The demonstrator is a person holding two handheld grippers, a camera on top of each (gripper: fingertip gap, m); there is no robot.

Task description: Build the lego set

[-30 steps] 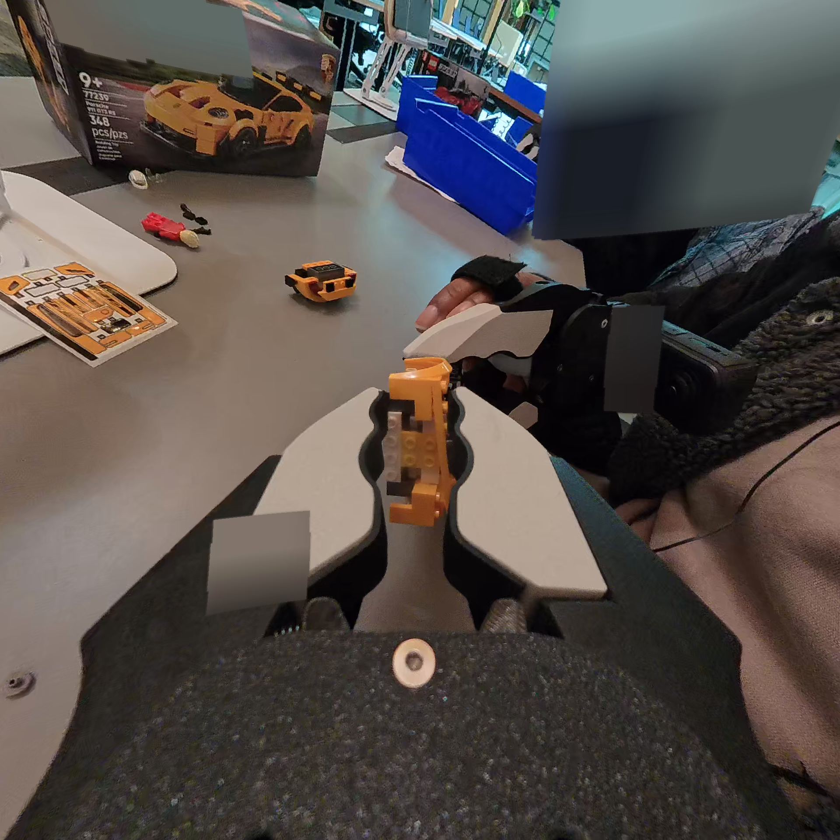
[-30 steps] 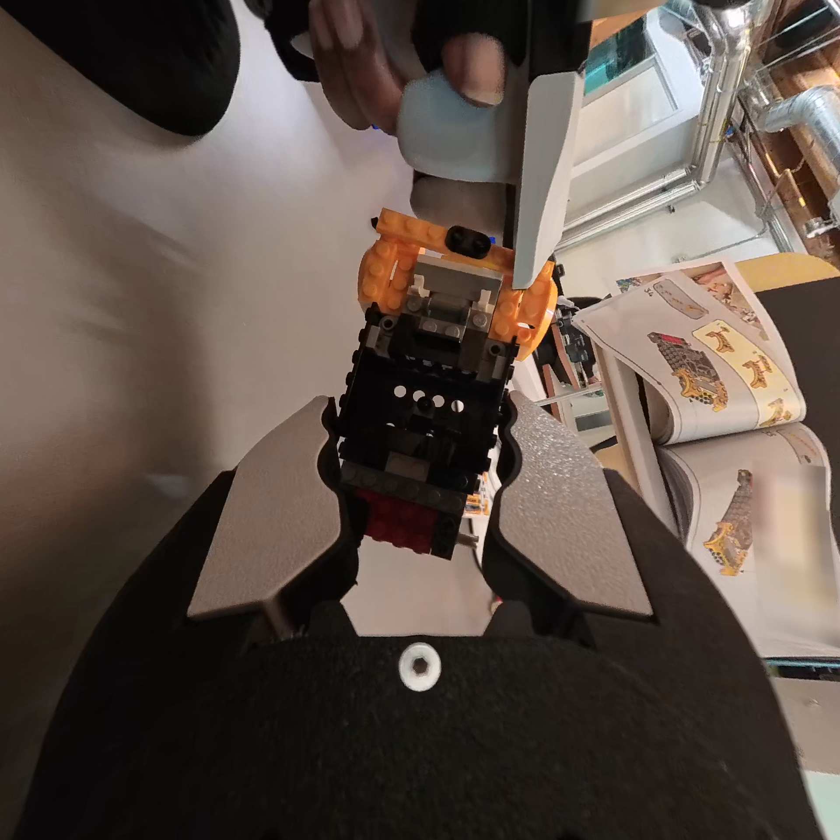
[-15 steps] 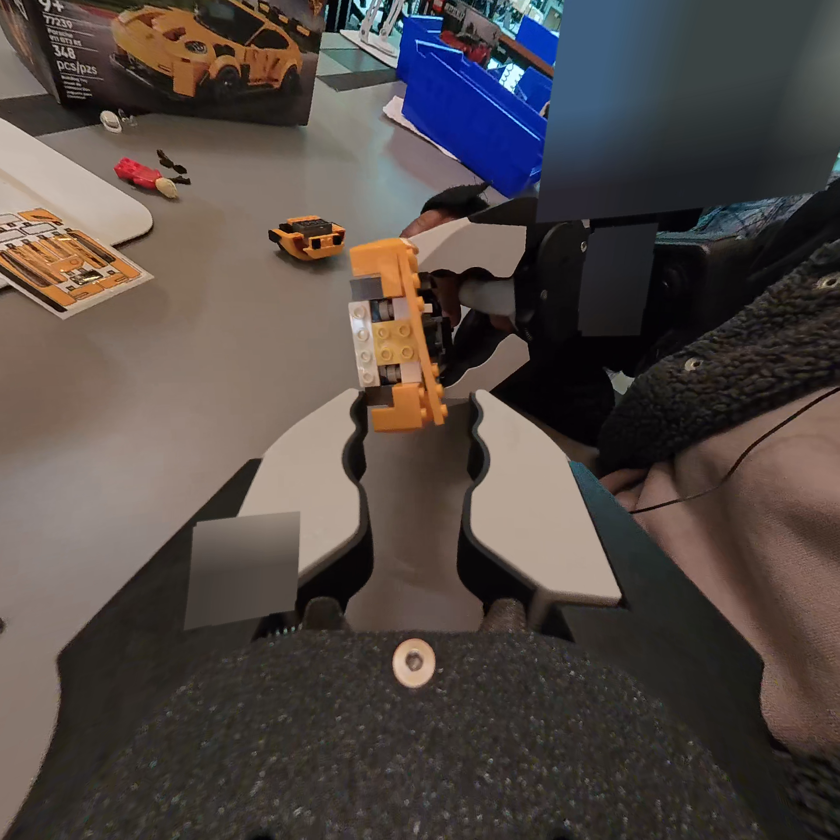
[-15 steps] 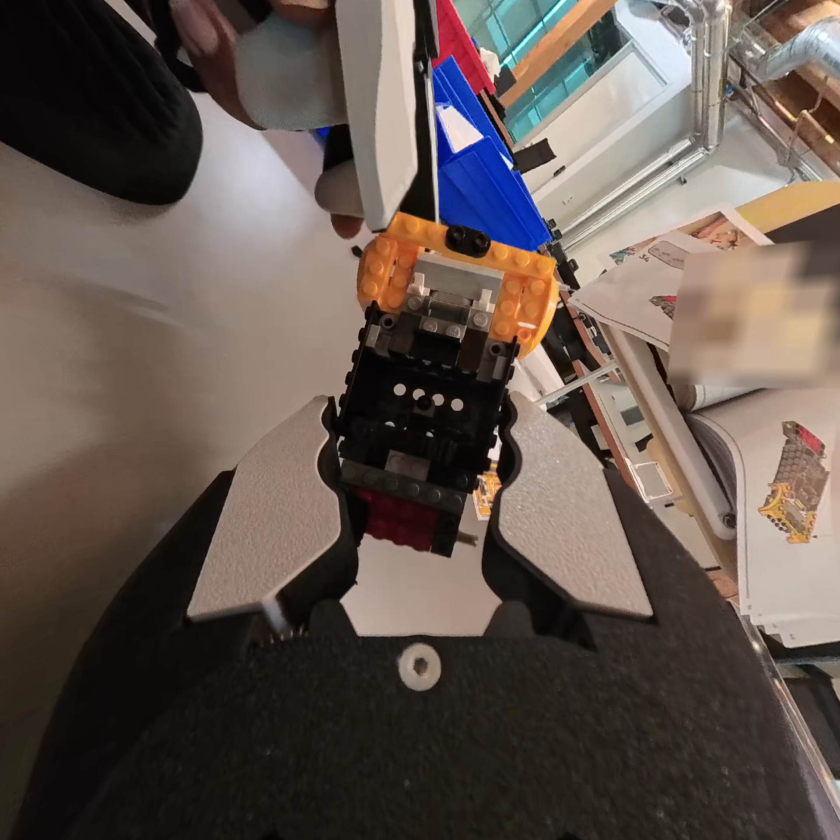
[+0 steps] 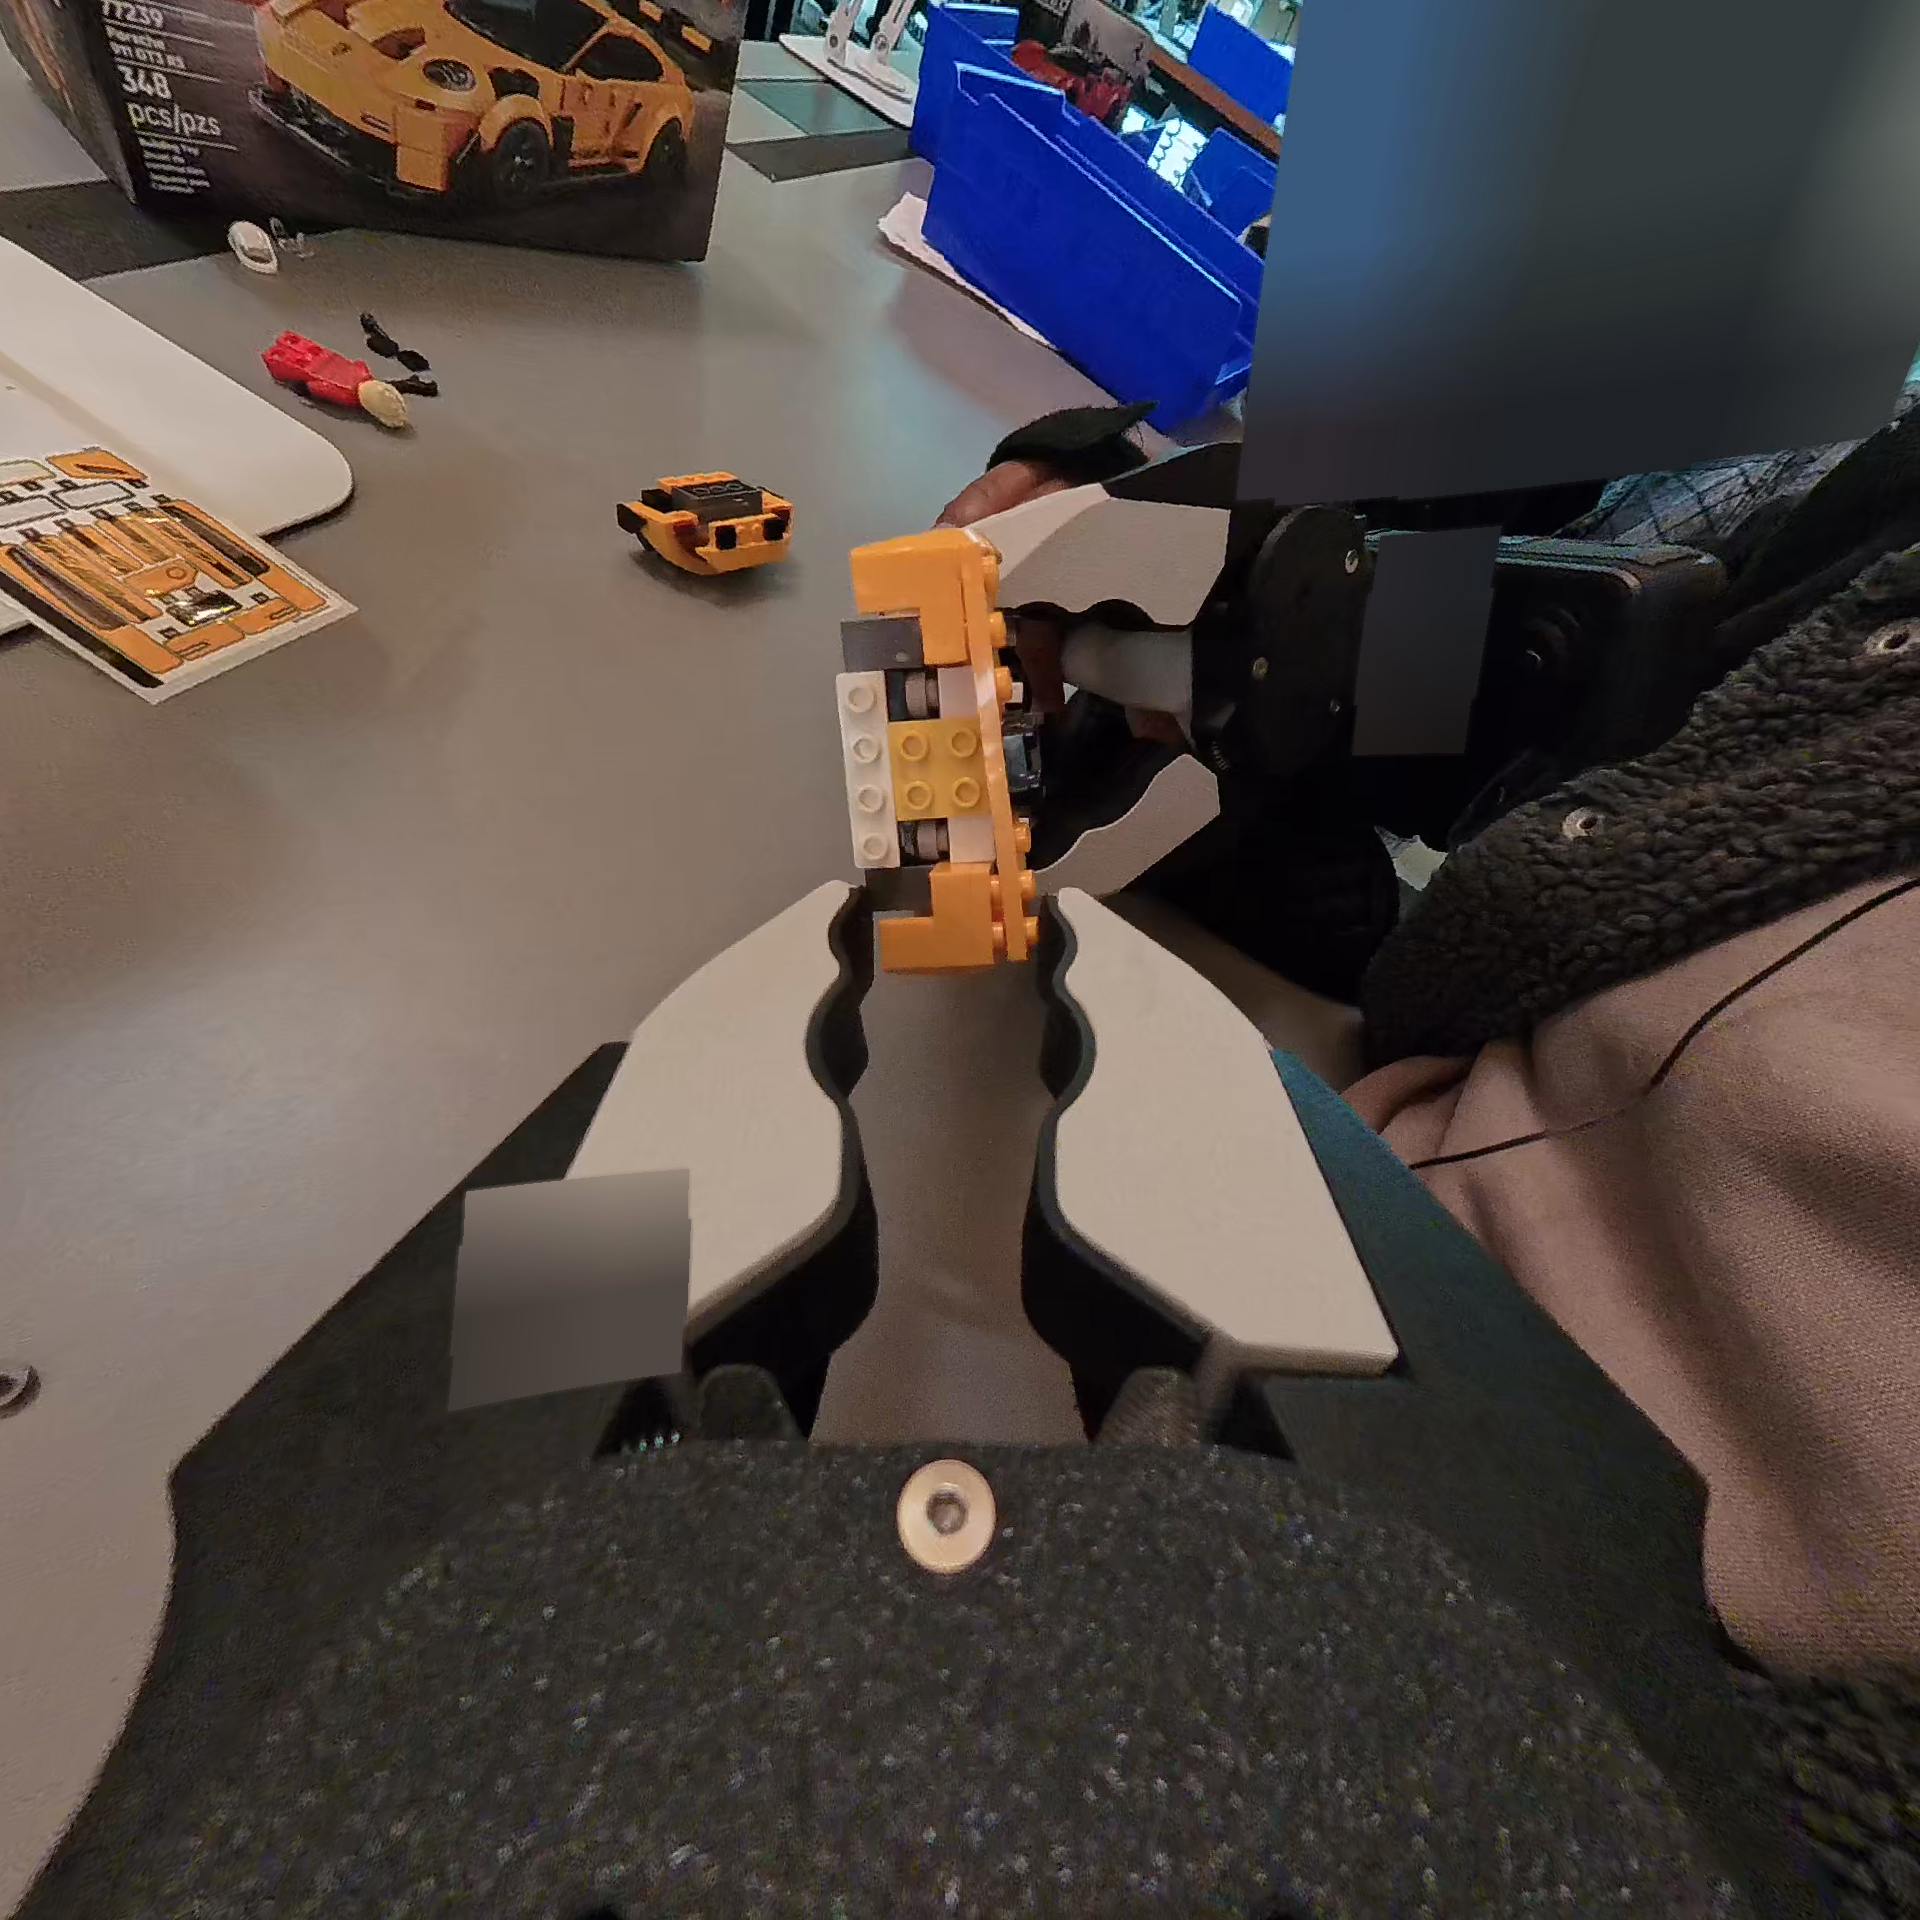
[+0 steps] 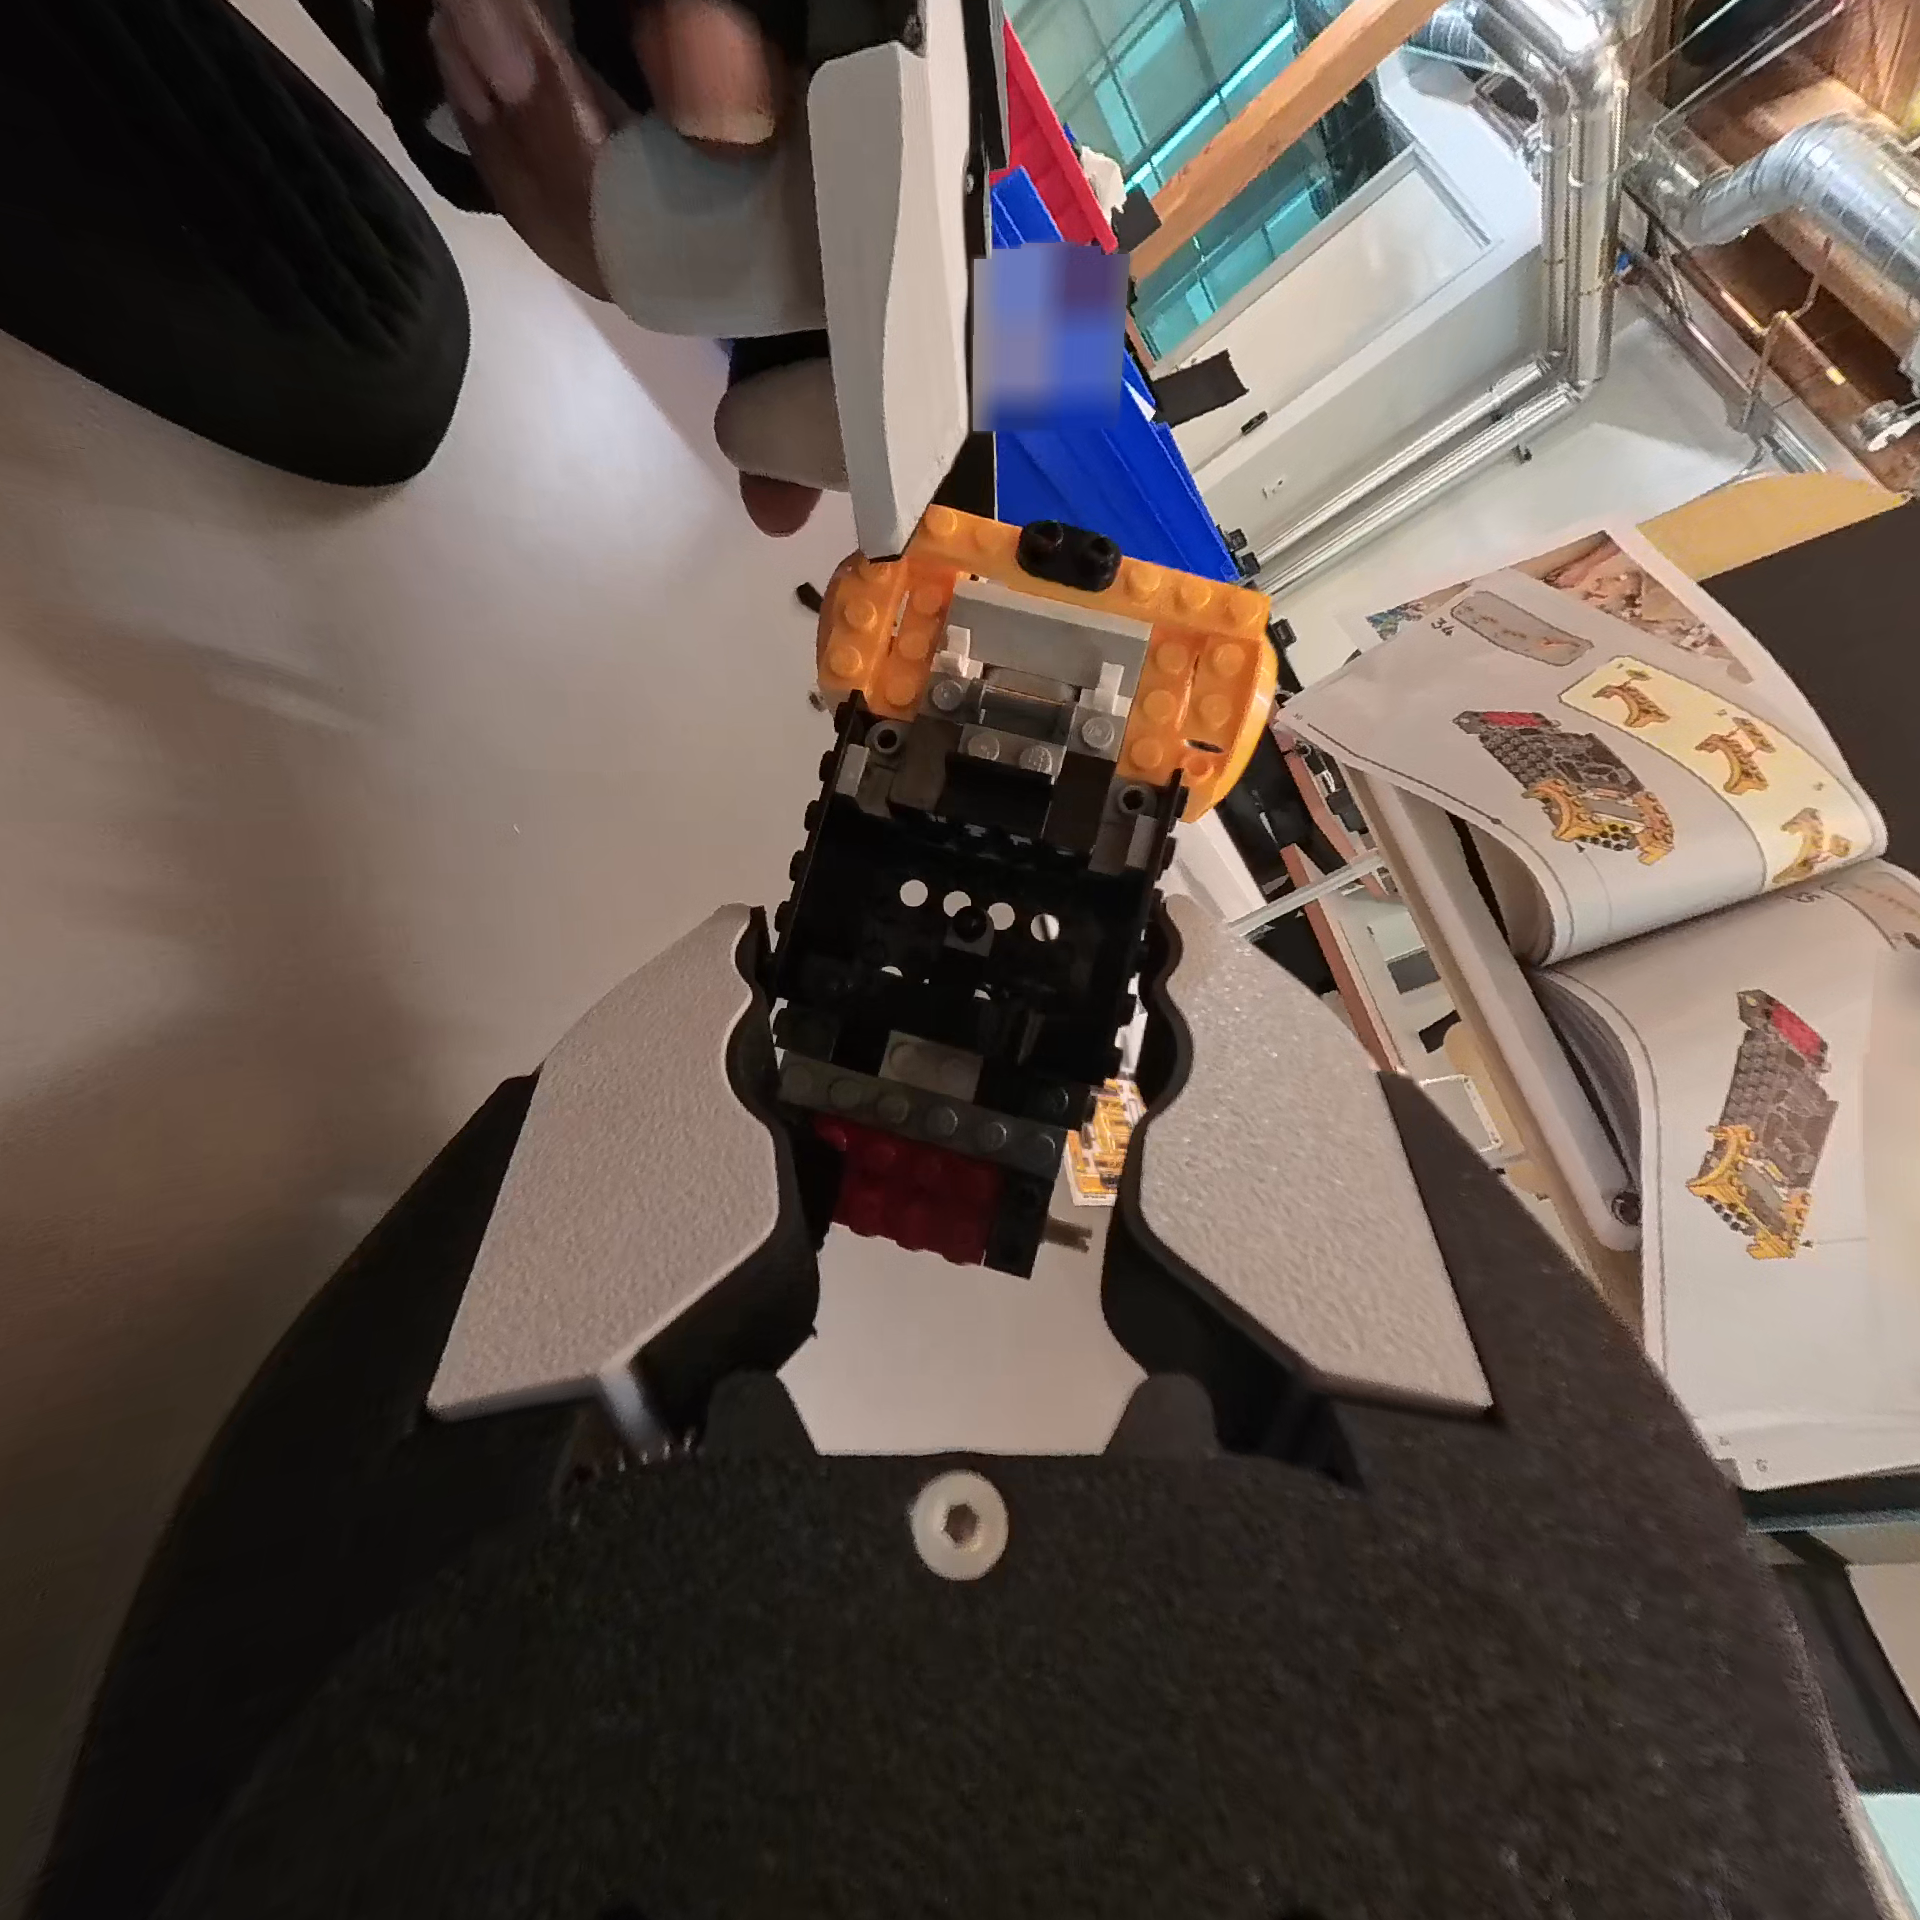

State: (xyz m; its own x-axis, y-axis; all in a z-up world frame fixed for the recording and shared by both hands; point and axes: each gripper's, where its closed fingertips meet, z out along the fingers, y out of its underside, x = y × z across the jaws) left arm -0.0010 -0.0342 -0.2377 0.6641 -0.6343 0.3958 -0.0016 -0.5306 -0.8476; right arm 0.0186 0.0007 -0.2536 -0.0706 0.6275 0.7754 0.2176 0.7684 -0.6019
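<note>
Half-built car chassis held in the air, clamped in the right tongs

The right tongs (image 6: 956,1039) are clamped on the black middle of the chassis (image 6: 966,935), which is lifted off the grey counter (image 5: 416,831); its orange front end (image 5: 940,758) sticks out towards the left tongs (image 5: 951,914), whose jaws stand apart around the orange corner without visibly squeezing it. It looks light and stiff, but it is only pressed-together bricks: I would guess a hard pinch on the orange arches could pop them off, so the solid black frame is the safer hold. A small orange sub-assembly (image 5: 709,523) waits on the counter.
</note>
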